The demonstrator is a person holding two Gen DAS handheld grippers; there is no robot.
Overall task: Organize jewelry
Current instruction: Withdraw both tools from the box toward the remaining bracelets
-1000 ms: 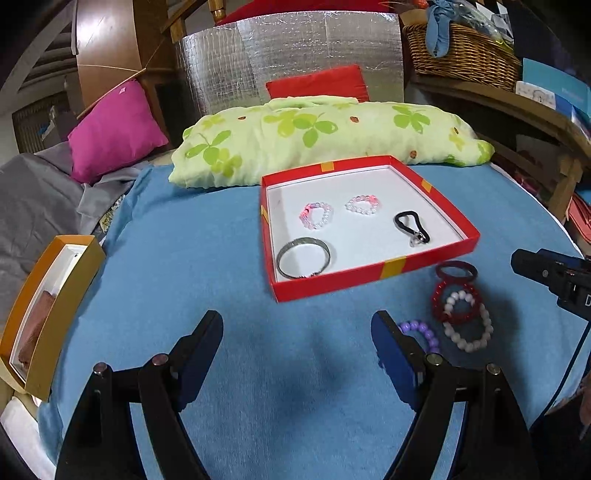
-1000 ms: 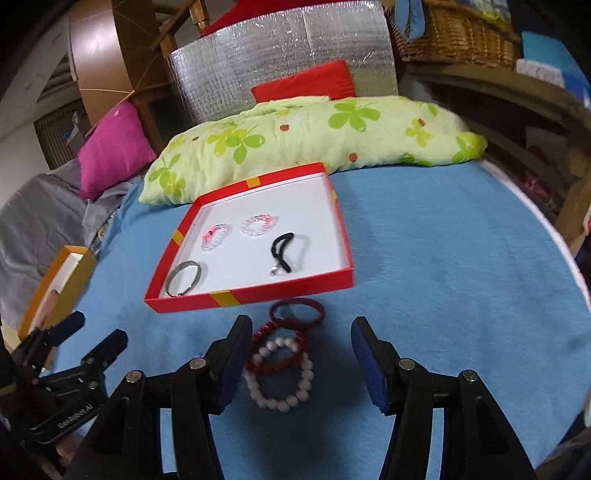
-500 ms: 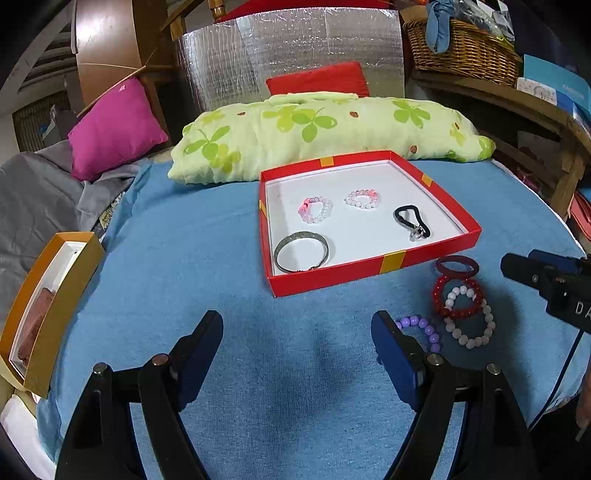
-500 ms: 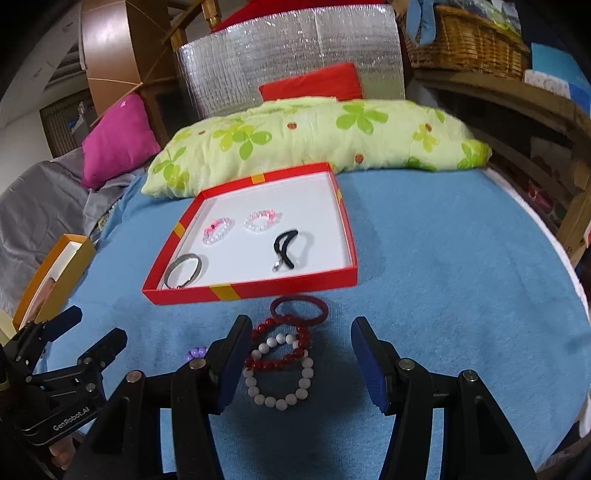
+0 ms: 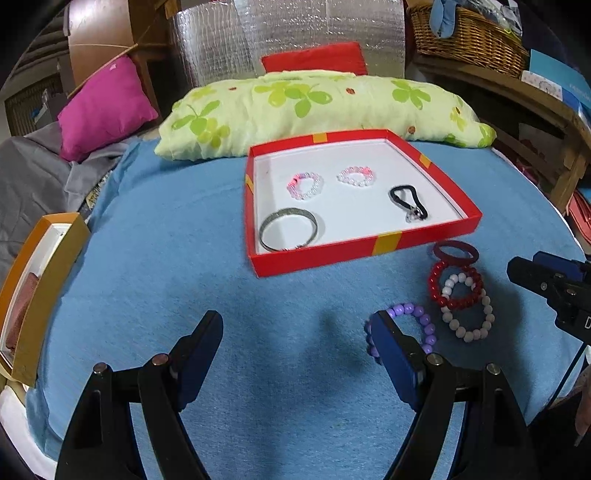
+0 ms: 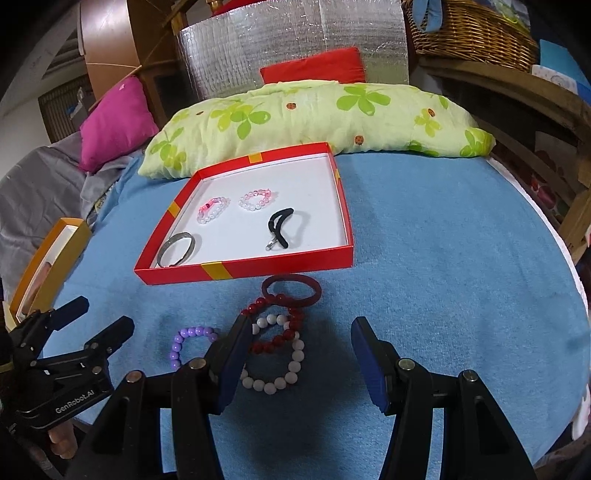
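Note:
A red tray (image 5: 354,254) (image 6: 258,268) on the blue cloth holds a silver bangle (image 5: 288,229), two pink-white bead bracelets (image 5: 306,185) (image 5: 355,176) and a black loop (image 5: 408,202). In front of it lie a dark red ring bracelet (image 6: 290,290), a red bead bracelet (image 6: 275,325), a white bead bracelet (image 6: 280,365) and a purple bead bracelet (image 6: 190,345) (image 5: 413,328). My left gripper (image 5: 295,332) is open and empty, its right finger beside the purple bracelet. My right gripper (image 6: 299,336) is open and empty above the red and white bracelets.
A green-patterned pillow (image 5: 317,107) lies behind the tray. An orange box (image 5: 33,291) sits at the cloth's left edge. A magenta cushion (image 5: 103,107), grey cloth, a wicker basket (image 5: 465,33) and a wooden shelf stand around.
Both grippers have drawn back a little; the tray looks farther off and more of the purple and white bracelets shows. Both stay open and empty.

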